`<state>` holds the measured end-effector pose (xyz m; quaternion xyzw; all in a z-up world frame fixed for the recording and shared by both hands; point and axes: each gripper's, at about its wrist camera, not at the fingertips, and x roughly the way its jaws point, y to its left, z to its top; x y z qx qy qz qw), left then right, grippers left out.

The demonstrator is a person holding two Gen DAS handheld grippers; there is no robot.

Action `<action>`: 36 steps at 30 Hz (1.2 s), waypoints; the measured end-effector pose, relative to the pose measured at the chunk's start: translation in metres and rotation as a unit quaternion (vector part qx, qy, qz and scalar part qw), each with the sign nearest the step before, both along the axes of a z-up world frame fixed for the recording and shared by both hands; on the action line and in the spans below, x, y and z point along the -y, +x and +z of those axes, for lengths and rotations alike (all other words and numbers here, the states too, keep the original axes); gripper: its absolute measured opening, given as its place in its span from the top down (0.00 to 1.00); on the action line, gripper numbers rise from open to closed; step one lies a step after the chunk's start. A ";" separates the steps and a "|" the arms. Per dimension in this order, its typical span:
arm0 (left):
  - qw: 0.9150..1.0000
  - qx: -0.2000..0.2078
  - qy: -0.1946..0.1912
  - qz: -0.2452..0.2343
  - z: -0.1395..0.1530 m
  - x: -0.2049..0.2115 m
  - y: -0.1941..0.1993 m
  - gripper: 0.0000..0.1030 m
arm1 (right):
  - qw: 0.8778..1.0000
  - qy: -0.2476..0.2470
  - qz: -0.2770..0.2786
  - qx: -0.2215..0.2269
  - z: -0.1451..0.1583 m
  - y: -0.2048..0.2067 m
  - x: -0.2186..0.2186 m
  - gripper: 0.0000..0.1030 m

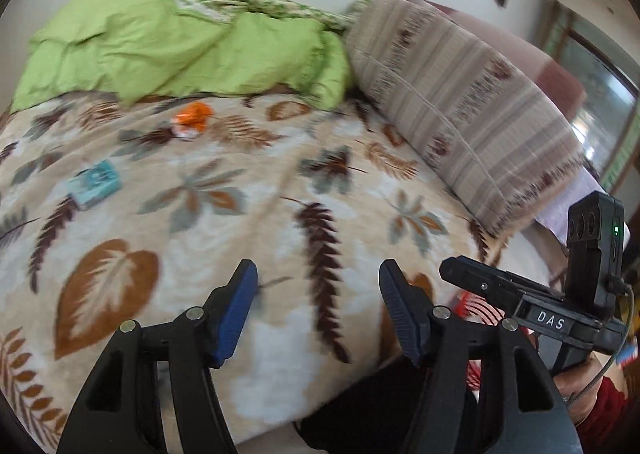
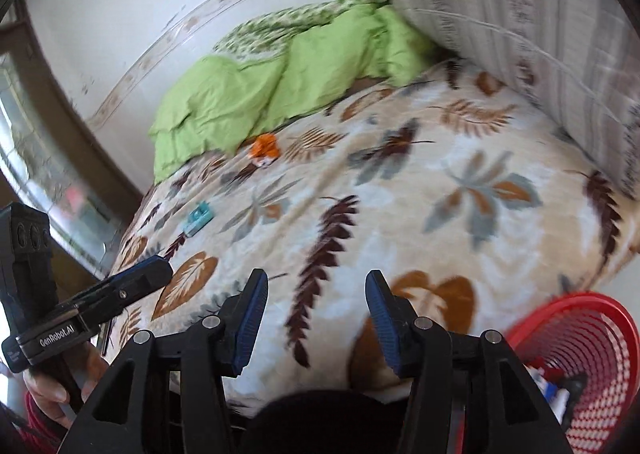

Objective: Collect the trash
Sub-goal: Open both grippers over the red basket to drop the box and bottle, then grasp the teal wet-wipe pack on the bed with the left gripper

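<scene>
While both my tongs hover over the bed:
L tongs (image 1: 316, 314): jaws apart, holding nothing.
R tongs (image 2: 316, 318): jaws apart, holding nothing.
Trash: crumpled orange wrapper (image 1: 192, 118) by green quilt (image 1: 168, 49); small teal carton (image 1: 96, 182) nearer, both on leaf-print blanket (image 1: 248, 221).
Bin: red mesh plastic basket (image 2: 592, 366), lower R, w/ scraps inside.

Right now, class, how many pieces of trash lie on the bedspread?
2. An orange wrapper lies near the green duvet; a small teal box lies nearer the bed's left edge. More may hide under the bedding; some already sits in the red basket.
</scene>
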<state>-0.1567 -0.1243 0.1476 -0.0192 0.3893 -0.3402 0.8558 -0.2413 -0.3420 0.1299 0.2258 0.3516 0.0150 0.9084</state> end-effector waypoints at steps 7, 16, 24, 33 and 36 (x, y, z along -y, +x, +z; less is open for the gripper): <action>0.993 -0.001 0.020 0.114 -0.010 -0.087 0.063 0.34 | 0.999 -0.006 0.048 -0.022 -0.024 0.082 -0.057 0.47; 0.979 -0.026 0.052 0.195 -0.041 -0.146 0.162 0.33 | 0.997 0.003 0.068 -0.033 -0.051 0.126 -0.080 0.47; 0.976 -0.047 0.049 0.205 -0.074 -0.142 0.268 0.33 | 0.996 0.020 0.070 -0.047 -0.058 0.132 -0.077 0.47; 0.990 -0.082 0.077 0.087 -0.106 -0.107 0.275 0.33 | 0.995 0.044 0.067 -0.051 -0.059 0.132 -0.072 0.47; 0.988 -0.047 0.129 0.064 -0.108 -0.088 0.258 0.33 | 0.995 0.056 0.070 -0.054 -0.060 0.134 -0.073 0.47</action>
